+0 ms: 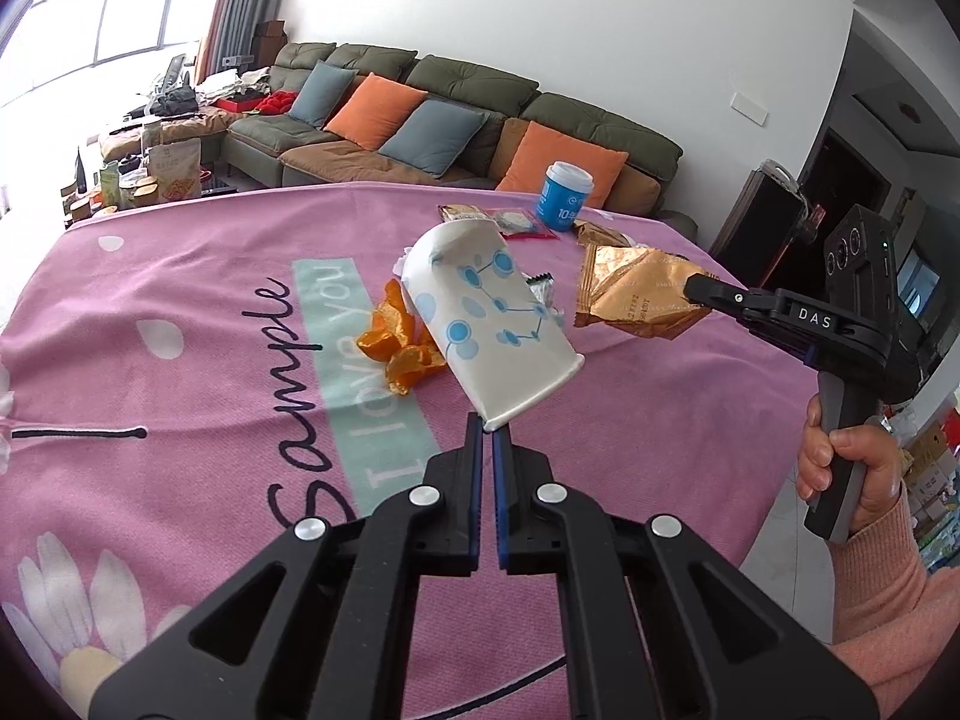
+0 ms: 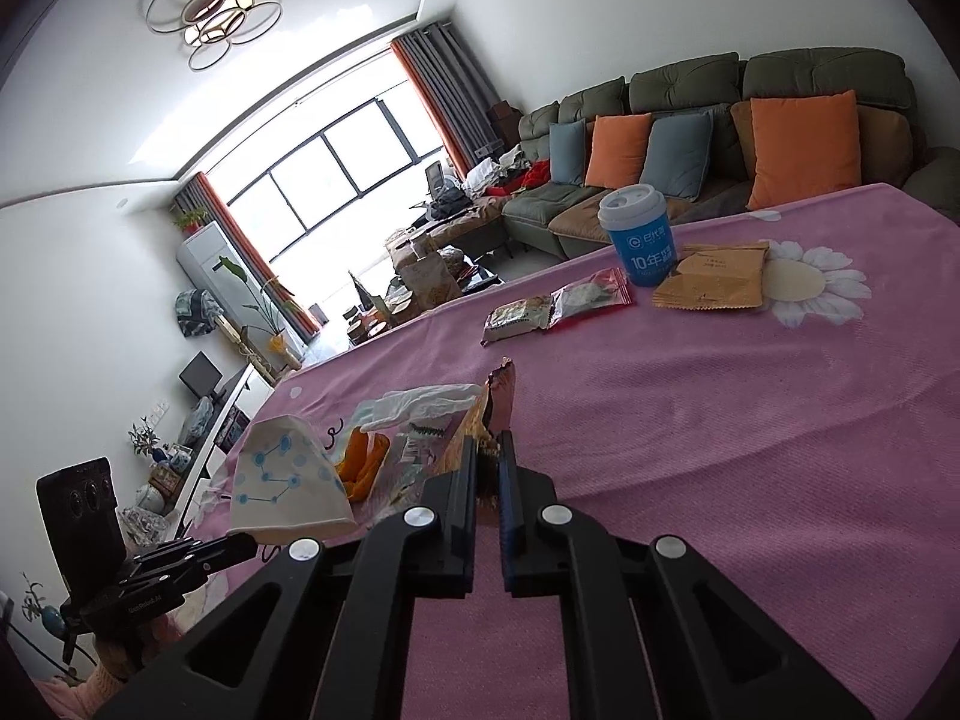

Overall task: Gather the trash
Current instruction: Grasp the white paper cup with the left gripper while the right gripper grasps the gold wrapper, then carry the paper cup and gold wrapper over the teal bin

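**Both grippers loaded, both holds thin**

The left gripper [image 1: 487, 429] has its jaws clenched on the bare rim of the crushed paper cup [image 1: 489, 315], held above the tabletop [image 1: 210, 276]; that rim could slip or tear. The right gripper [image 2: 489, 450] is clamped on a gold wrapper [image 1: 636, 294], crinkly foil that may slide free. Orange peel [image 1: 399, 348] and other wrappers remain. The cloth reads "Sample" and "I love you"; the right gripper says "DAS"; the blue cup [image 2: 639, 237] shows "10年".
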`<state>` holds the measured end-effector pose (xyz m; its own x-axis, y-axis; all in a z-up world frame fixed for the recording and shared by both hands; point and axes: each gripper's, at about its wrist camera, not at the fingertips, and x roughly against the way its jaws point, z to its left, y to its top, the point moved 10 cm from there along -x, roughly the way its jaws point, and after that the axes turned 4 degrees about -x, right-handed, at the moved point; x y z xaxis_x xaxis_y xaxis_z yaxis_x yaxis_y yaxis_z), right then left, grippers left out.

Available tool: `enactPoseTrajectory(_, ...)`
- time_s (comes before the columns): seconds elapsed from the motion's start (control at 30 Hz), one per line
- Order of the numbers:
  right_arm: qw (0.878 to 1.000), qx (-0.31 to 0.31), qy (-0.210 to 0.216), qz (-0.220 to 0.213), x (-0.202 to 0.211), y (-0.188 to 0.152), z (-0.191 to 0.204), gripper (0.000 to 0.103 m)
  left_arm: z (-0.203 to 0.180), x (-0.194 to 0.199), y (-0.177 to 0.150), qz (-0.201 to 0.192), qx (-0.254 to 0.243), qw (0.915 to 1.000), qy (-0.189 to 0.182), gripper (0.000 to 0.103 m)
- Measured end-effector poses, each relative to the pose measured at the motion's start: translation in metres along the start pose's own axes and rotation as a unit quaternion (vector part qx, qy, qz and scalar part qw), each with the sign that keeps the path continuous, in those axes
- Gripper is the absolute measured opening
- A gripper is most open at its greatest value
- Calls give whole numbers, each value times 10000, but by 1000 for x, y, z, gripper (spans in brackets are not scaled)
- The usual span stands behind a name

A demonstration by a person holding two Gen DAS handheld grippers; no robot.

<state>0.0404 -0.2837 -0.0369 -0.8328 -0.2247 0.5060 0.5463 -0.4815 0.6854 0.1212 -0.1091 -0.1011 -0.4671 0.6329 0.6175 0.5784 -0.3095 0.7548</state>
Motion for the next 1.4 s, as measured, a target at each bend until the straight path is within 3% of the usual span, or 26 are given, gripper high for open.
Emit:
enactPoseTrajectory(0.43, 9969, 434, 596, -272, 12, 12, 63, 5, 30, 54, -13, -261, 247, 9986, 399, 4)
enactPoseTrajectory(0.87, 9879, 585, 1390, 357, -37, -23, 132, 5, 69, 108, -29, -493, 613, 9930, 883, 4)
enactPoseTrajectory(1.4, 9777, 579, 1823, 871, -76, -53, 175, 5, 99, 157, -48, -585, 974, 9838, 1385, 4)
